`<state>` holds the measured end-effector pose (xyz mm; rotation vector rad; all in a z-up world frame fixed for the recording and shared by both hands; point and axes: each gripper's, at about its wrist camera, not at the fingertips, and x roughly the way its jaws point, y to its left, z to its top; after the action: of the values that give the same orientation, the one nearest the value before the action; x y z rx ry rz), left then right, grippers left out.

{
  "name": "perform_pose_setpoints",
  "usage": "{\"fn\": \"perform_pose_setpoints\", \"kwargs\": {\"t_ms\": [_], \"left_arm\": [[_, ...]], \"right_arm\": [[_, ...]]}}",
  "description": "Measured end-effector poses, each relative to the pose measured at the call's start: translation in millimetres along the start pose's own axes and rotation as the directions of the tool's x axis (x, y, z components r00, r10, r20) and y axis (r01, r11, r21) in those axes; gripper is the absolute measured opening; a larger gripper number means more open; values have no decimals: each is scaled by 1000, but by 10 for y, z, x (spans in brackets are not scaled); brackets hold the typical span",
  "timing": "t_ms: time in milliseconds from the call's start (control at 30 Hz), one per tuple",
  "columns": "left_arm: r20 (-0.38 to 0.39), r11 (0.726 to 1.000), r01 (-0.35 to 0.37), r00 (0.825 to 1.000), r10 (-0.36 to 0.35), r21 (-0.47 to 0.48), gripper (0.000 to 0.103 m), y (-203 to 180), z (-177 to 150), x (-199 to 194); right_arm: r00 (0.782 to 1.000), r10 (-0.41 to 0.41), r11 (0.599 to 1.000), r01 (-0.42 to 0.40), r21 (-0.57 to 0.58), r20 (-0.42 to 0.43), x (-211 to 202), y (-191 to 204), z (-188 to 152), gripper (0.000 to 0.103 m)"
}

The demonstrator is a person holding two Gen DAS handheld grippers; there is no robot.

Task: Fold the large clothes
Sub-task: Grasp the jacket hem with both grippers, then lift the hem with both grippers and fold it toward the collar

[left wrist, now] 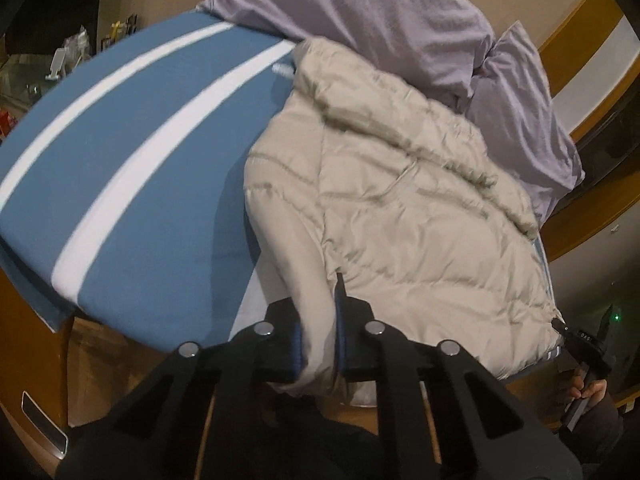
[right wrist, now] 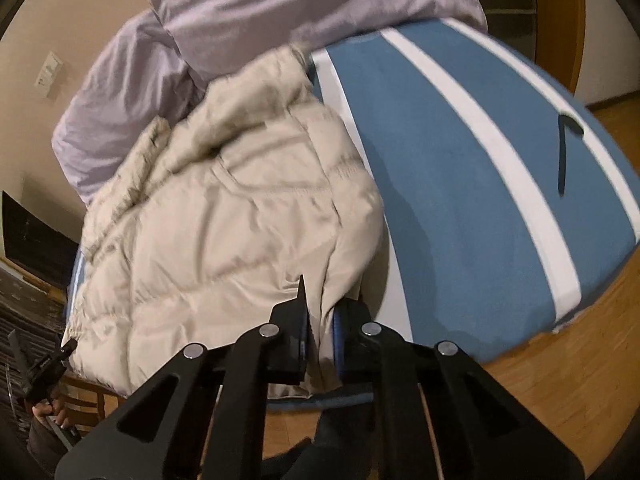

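A beige quilted puffer jacket lies on a bed with a blue cover with white stripes. My left gripper is shut on a fold of the jacket's near edge. The right wrist view shows the same jacket on the blue striped cover. My right gripper is shut on another part of the jacket's near hem. Each view shows the other gripper held in a hand at the jacket's far corner: the right gripper in the left wrist view, the left gripper in the right wrist view.
Lilac pillows are piled at the head of the bed behind the jacket, also in the right wrist view. A dark strap lies on the cover at the right. Wooden floor lies beyond the bed's edge.
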<state>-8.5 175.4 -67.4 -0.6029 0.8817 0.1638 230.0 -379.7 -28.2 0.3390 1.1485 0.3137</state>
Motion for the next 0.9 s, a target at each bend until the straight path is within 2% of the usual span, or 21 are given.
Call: {"fn": "perform_pose_setpoints", "kwargs": {"t_ms": [267,400,567,900], "left_arm": [[126,999,23,992,-27,38,11,-223,498,-320],[179,997,5,984,-18,75,11,-373,810,-385],[214,995,-17,977,-5,103,11,-514,1208,-335],[256,990,-66,966,32,126,11,-773,2060,5]], "right_arm": [[990,46,996,-36,-77,130,-201,349,503,9],[982,62,994,-45,-100,178,-223,476,775,9],[973,76,992,-51,-119,217,-138,627,1207,9],[970,78,988,-46,-145,229,259,905,1957,9]]}}
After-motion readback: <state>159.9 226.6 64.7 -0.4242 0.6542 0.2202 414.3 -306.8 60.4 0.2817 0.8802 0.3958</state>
